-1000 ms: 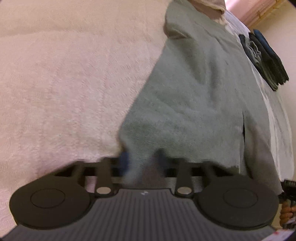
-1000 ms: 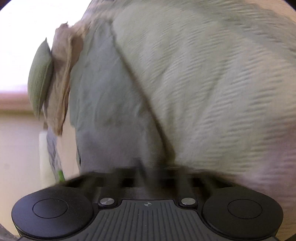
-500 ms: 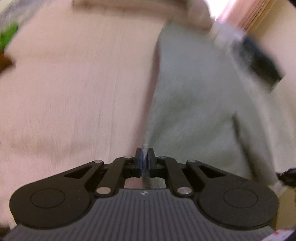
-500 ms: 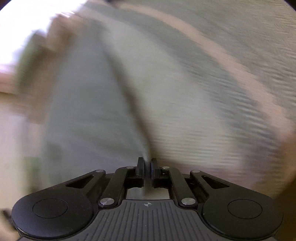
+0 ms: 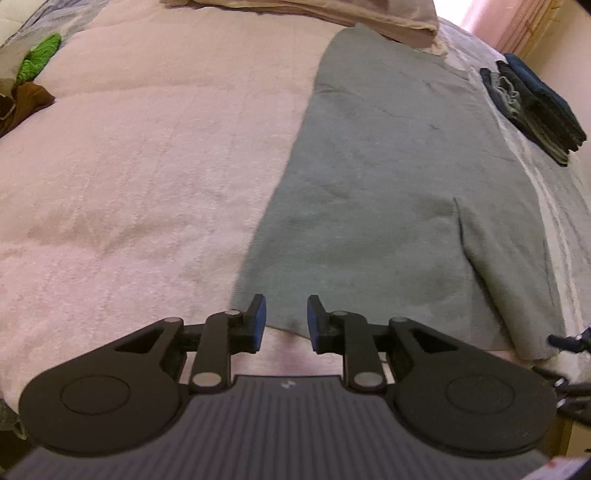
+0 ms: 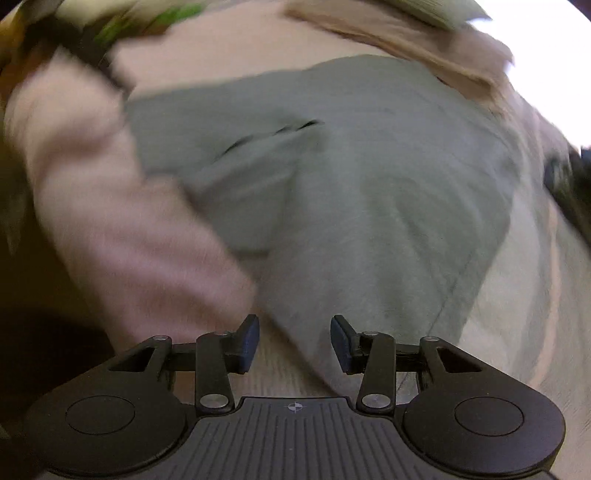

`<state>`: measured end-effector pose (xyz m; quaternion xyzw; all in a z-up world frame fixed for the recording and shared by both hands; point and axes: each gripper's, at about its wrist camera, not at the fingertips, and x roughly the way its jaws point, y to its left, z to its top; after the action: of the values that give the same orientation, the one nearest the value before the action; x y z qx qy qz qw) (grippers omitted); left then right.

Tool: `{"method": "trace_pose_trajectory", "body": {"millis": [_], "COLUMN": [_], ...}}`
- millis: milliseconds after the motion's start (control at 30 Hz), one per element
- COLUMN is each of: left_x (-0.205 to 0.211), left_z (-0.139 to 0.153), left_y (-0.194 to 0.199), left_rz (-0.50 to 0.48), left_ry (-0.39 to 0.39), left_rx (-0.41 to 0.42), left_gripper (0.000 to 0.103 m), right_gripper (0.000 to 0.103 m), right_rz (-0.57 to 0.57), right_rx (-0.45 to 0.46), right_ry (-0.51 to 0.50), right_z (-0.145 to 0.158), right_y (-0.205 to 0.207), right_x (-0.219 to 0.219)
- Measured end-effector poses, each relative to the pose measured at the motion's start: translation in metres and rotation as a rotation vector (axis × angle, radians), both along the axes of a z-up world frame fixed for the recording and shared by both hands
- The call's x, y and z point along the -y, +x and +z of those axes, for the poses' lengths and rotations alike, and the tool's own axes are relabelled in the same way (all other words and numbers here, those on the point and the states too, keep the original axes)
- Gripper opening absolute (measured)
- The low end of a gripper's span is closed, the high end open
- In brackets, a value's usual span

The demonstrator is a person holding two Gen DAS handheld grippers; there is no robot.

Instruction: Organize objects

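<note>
A grey-green cloth (image 5: 388,192) lies spread flat on a pink bedspread (image 5: 129,166). My left gripper (image 5: 284,321) hovers over the cloth's near left corner; its jaws are opening and nothing is pinched between the blue pads. In the blurred right wrist view the same cloth (image 6: 351,177) lies below my right gripper (image 6: 293,341), whose jaws are opening too; the cloth's near corner shows in the gap below them, and the pads do not press it.
A stack of dark folded cloths (image 5: 535,107) sits at the far right of the bed. A tan pillow (image 5: 332,14) lies along the far edge. Green (image 5: 37,61) and brown (image 5: 26,103) garments lie at the far left.
Both grippers were shut on the cloth's edges and have let go; the jaws now stand apart. The cloth has dropped flat onto the bed, and the right wrist view has rolled.
</note>
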<state>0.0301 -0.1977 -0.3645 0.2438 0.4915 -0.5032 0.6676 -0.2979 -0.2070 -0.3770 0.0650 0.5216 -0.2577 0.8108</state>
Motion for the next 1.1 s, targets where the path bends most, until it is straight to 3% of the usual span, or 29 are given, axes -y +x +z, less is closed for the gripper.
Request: {"method": "trace_pose_trajectory", "body": {"millis": [67, 167, 200, 267, 367, 433, 533, 700, 833, 1000, 1100], "left_x": [-0.001, -0.001, -0.001, -0.002, -0.006, -0.009, -0.016, -0.022, -0.019, -0.011, -0.011], "left_z": [-0.004, -0.014, -0.016, -0.021, -0.023, -0.022, -0.020, -0.021, -0.021, -0.024, -0.024], "left_y": [-0.003, -0.003, -0.003, 0.000, 0.007, 0.013, 0.021, 0.021, 0.015, 0.009, 0.012], "left_rz": [-0.002, -0.015, -0.019, -0.030, -0.048, -0.046, -0.051, -0.084, -0.122, -0.107, -0.073], "left_ry": [0.003, -0.001, -0.004, -0.016, -0.042, -0.054, -0.071, -0.053, -0.063, -0.091, -0.101], "left_rx": [-0.011, -0.023, -0.025, -0.041, -0.049, -0.063, -0.093, -0.112, -0.105, -0.104, -0.109], "left_gripper": [0.022, 0.022, 0.022, 0.022, 0.022, 0.022, 0.024, 0.024, 0.024, 0.025, 0.032], "right_gripper": [0.040, 0.040, 0.040, 0.040, 0.040, 0.040, 0.040, 0.040, 0.040, 0.040, 0.037], "right_rz": [0.034, -0.020, -0.087, -0.140, -0.275, -0.342, -0.486, -0.829, -1.002, -1.332, -1.429], "right_rx": [-0.039, -0.080, -0.026, 0.003, 0.107, 0.271, 0.525, 0.497, 0.722, 0.971, 1.068], "right_ry": [-0.046, -0.197, -0.271, -0.298, -0.260, -0.165, 0.057, 0.314, 0.479, 0.798, 0.843], "right_z": [-0.007, -0.021, -0.022, -0.023, -0.027, -0.010, 0.018, 0.003, -0.008, -0.065, -0.085], "right_y": [-0.001, -0.002, 0.000, 0.005, 0.024, 0.024, 0.002, -0.035, -0.046, -0.052, -0.045], "right_x": [-0.011, -0.020, -0.011, -0.007, 0.003, 0.001, -0.010, -0.028, -0.019, 0.007, 0.010]}}
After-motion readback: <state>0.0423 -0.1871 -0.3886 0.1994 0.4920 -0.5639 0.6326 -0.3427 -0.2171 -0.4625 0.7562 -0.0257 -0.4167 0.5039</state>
